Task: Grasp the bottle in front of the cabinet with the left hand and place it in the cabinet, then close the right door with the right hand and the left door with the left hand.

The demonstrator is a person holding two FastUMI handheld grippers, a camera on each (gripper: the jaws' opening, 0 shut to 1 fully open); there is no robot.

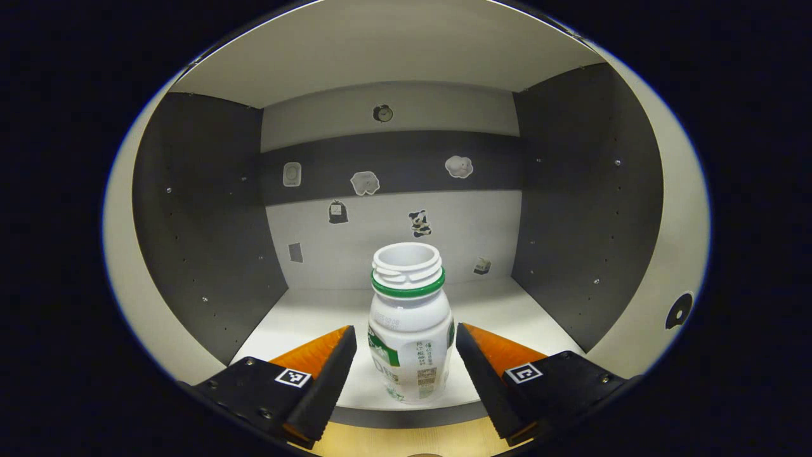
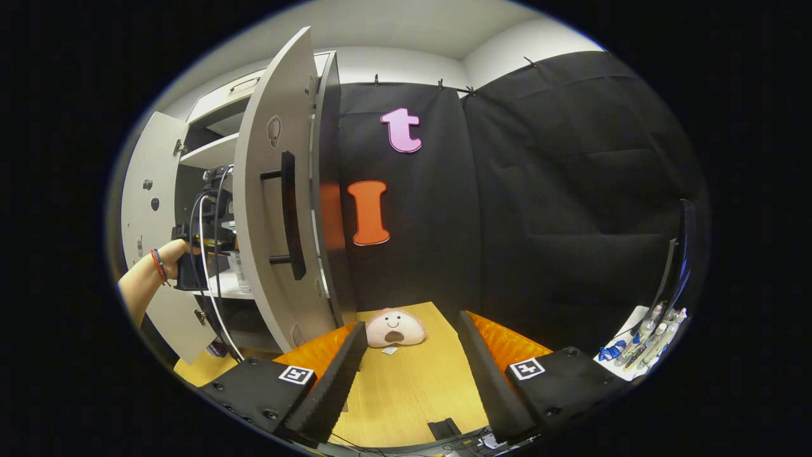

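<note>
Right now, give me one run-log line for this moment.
stage: bottle standing on cabinet shelf | left gripper: open astride it | right gripper: open, idle | right door: open

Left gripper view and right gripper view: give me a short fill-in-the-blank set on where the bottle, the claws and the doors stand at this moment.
1. The white plastic bottle with the green neck ring stands ___ on the cabinet shelf.
2. The left claw has one finger on each side of the bottle, and the bottle has no ___.
3. The right claw is open and holds ___.
4. The cabinet's right door with the black bar handle is ___.

Missing words: upright; cap; nothing; open
</note>
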